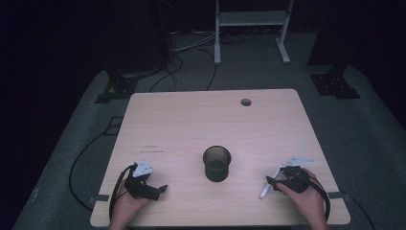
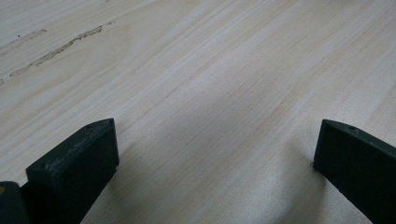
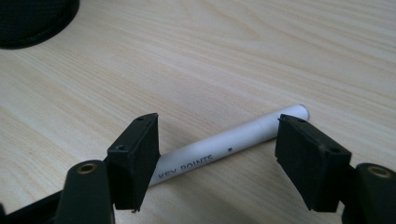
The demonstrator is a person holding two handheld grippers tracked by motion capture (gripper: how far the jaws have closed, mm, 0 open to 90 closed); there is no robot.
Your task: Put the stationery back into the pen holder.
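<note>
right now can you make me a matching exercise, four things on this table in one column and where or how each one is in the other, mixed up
Things:
1. white pen
2. black mesh cup
3. left gripper
4. cable hole

Places or states:
A. middle of the table, upright
B. far edge of the table
C. lying flat between the open right gripper fingers
D. open over bare wood, near left corner

Pairs: 1-C, 2-A, 3-D, 4-B

Right gripper (image 1: 274, 183) over white pen (image 1: 269, 182) — mesh cup (image 1: 217, 163) centre.

White marker pen (image 3: 224, 147) with printed lettering, lying flat on the wooden table (image 3: 233, 56), uncapped end unclear
</note>
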